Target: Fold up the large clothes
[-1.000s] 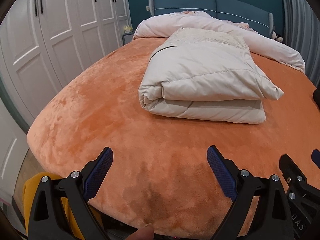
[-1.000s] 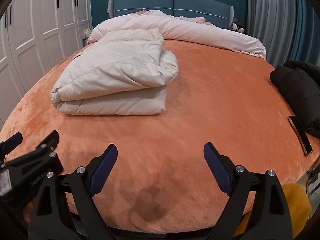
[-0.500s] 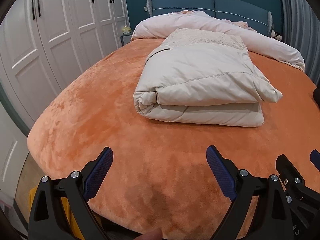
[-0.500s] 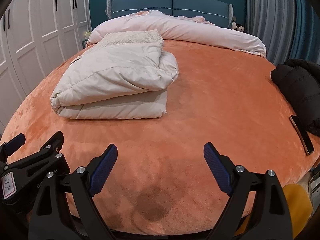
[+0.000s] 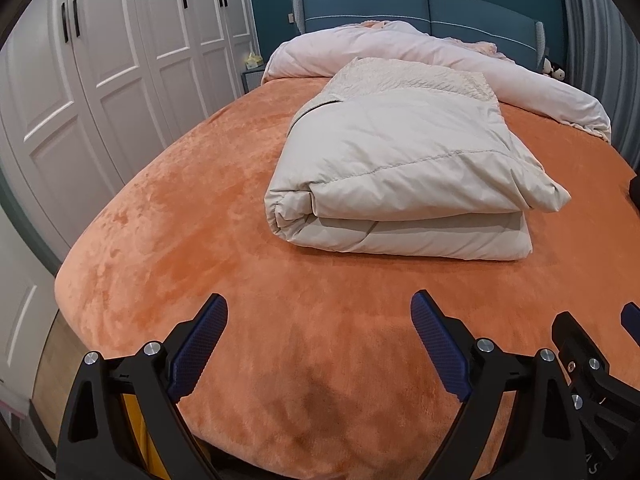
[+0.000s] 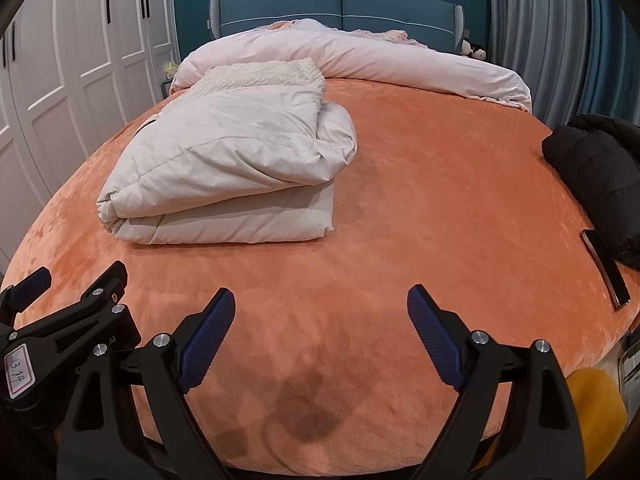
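I've got both hand-held grippers, left and right, spread wide, holding nothing, over the bed's near edge. Folded coat lies far, mid-bed, left of centre.

A folded cream coat is laid on the orange bed. The right gripper is held wide open above the near edge, beside the left gripper.

folded cream coat on bed
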`<act>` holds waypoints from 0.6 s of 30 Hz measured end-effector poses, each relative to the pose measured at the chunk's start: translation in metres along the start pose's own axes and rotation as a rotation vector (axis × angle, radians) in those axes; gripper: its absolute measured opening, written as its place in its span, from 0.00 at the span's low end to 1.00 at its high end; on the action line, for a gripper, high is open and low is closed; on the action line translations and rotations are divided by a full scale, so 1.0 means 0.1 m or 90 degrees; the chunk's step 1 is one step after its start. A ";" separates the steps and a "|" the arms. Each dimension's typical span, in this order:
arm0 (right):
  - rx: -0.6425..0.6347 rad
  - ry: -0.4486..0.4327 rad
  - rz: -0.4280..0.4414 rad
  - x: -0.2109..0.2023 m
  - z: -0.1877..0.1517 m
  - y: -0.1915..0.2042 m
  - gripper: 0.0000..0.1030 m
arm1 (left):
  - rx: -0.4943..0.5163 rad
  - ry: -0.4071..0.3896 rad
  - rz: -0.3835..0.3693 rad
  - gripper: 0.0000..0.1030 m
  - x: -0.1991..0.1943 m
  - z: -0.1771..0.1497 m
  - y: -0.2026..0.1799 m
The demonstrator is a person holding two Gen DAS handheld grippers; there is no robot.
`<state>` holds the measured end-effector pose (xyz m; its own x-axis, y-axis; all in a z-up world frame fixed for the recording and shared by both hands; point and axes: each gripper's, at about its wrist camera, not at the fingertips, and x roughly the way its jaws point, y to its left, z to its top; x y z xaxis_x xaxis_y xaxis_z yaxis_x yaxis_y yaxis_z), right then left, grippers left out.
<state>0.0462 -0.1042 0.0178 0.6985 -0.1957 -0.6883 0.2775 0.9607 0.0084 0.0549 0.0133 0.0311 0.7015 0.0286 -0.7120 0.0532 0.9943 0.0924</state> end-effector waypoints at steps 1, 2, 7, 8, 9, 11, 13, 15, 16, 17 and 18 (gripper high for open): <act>0.000 0.000 0.001 0.00 0.00 0.00 0.83 | 0.000 0.000 0.000 0.86 0.00 0.01 0.00; 0.000 0.000 0.001 0.00 0.00 0.00 0.83 | 0.001 0.000 0.000 0.86 0.00 0.01 0.00; 0.003 0.000 0.001 0.00 0.01 0.02 0.83 | 0.002 0.000 0.000 0.82 0.01 0.03 -0.01; 0.004 0.000 0.000 0.00 0.01 0.03 0.83 | 0.003 -0.001 0.001 0.82 0.02 0.03 -0.01; 0.004 -0.001 0.000 0.00 0.02 0.03 0.83 | 0.004 0.000 0.003 0.82 0.02 0.04 -0.02; 0.007 -0.001 0.000 0.00 0.02 0.03 0.83 | 0.005 -0.002 0.001 0.82 0.02 0.05 -0.02; 0.011 -0.001 0.000 0.00 0.03 0.04 0.83 | 0.008 -0.003 0.003 0.82 0.02 0.07 -0.03; 0.014 -0.001 -0.001 0.00 0.04 0.04 0.83 | 0.013 -0.004 0.004 0.81 0.01 0.08 -0.05; 0.015 -0.001 -0.001 0.00 0.04 0.04 0.83 | 0.015 -0.005 0.003 0.80 0.01 0.08 -0.06; 0.016 -0.001 -0.002 0.00 0.04 0.04 0.83 | 0.017 -0.004 0.003 0.80 0.01 0.08 -0.06; 0.019 -0.001 -0.002 0.01 0.04 0.04 0.83 | 0.015 -0.003 0.002 0.80 0.02 0.09 -0.06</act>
<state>0.0505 -0.1014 0.0205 0.6986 -0.1994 -0.6872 0.2994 0.9537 0.0275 0.0620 0.0063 0.0354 0.7046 0.0306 -0.7090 0.0685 0.9915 0.1108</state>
